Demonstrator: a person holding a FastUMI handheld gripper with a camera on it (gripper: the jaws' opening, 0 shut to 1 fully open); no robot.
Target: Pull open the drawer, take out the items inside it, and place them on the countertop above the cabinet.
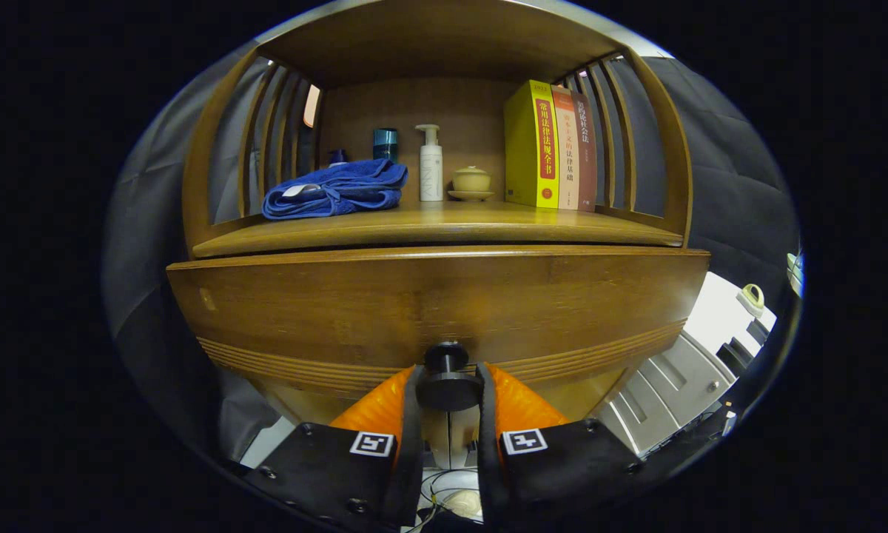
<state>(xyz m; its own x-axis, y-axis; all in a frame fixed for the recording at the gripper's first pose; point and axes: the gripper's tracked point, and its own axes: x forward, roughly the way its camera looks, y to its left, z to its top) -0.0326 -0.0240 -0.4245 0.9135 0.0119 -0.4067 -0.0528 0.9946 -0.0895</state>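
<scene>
— Gripper view first: where do we stand?
— Our gripper [448,392] pinches the dark round knob [448,381] of the drawer [429,307], one finger on either side of it.
— And the drawer's top edge?
— It sits just below the countertop [429,226], which carries a blue towel [337,191], a pump bottle [431,164], a lidded bowl [471,181] and books [551,146]. We see bare wood along its front edge.
</scene>
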